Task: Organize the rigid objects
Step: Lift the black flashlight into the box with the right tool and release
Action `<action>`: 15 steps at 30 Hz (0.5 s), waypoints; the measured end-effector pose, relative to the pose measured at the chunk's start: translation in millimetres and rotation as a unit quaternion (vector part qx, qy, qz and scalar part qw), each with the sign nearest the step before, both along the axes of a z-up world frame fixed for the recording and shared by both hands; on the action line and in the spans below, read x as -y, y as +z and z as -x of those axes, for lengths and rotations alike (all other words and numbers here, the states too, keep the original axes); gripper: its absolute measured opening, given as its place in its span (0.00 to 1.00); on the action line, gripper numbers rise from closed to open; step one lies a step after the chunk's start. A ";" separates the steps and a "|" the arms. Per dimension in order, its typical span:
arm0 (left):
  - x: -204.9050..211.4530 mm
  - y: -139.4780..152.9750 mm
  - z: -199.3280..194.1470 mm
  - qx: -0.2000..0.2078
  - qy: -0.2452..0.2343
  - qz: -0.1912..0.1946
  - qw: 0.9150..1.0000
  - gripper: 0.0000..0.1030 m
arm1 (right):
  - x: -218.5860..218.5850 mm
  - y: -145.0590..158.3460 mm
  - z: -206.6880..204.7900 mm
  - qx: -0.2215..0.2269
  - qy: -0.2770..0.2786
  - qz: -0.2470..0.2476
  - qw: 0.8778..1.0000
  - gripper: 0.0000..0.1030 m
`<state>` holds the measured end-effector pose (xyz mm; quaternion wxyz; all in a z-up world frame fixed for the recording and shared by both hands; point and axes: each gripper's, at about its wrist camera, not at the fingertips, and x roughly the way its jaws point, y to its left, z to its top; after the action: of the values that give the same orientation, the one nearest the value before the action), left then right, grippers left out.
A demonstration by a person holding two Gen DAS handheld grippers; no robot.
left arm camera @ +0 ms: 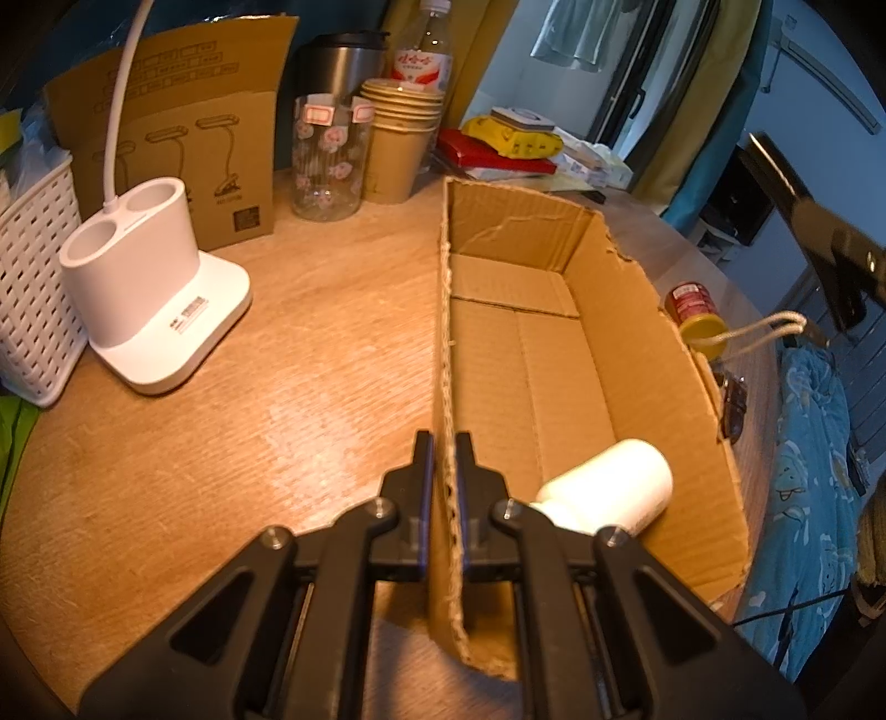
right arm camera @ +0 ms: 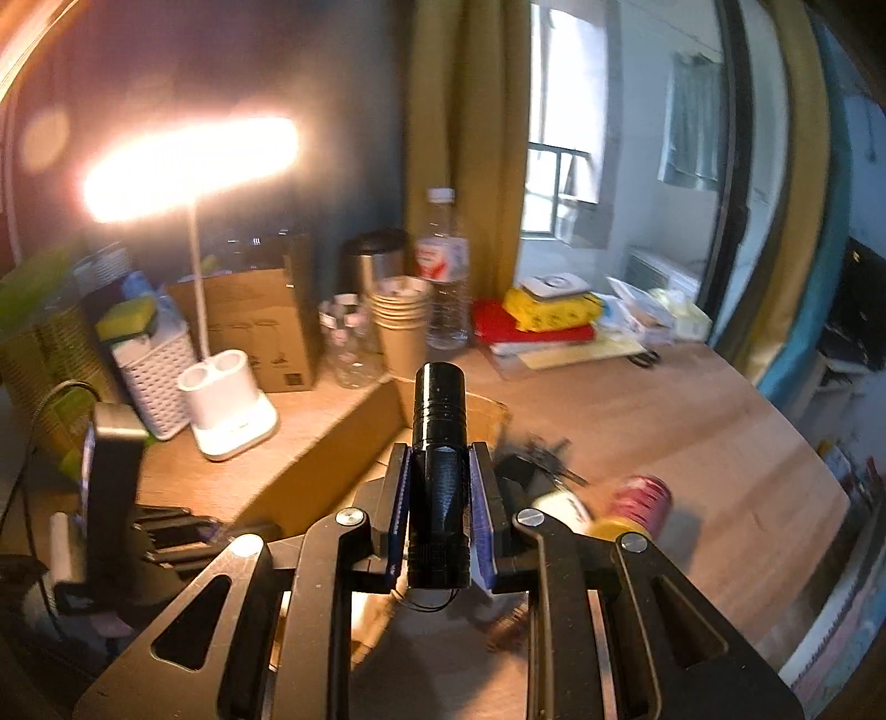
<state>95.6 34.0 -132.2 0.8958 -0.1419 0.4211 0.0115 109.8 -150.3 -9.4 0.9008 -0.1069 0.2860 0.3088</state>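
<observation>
An open cardboard box [left arm camera: 554,343] lies on the wooden desk. My left gripper [left arm camera: 444,443] is shut on the box's near left wall. A white cylinder [left arm camera: 609,490] lies inside the box by its near end. My right gripper [right arm camera: 441,459] is shut on a black flashlight [right arm camera: 438,443], held upright above the box [right arm camera: 332,443], and shows at the right edge of the left wrist view [left arm camera: 819,238]. A red can with a yellow lid [left arm camera: 695,315] lies on the desk to the right of the box; it also shows in the right wrist view [right arm camera: 637,504].
A white lamp base [left arm camera: 155,310], a white basket [left arm camera: 33,288], a lamp carton [left arm camera: 183,138], a glass jar [left arm camera: 326,160], paper cups [left arm camera: 401,138], a steel mug [left arm camera: 338,61] and a water bottle [left arm camera: 426,50] line the back. Books and packets [left arm camera: 515,144] lie back right. Keys [left arm camera: 731,399] lie beside the box.
</observation>
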 end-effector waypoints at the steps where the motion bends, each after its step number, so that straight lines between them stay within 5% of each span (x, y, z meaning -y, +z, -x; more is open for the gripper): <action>1: 0.3 0.5 -0.2 0.000 0.000 0.000 1.000 0.06 | -5.0 0.5 0.5 0.000 0.006 0.000 1.000 0.21; 15: -0.1 -0.3 0.3 0.001 0.000 0.001 1.000 0.06 | -43.7 -38.0 -8.6 -0.055 0.048 0.002 0.997 0.21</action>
<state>95.3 34.0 -132.4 0.8962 -0.1428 0.4199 0.0104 118.4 -106.6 -47.4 0.8677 -0.1049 0.3305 0.3562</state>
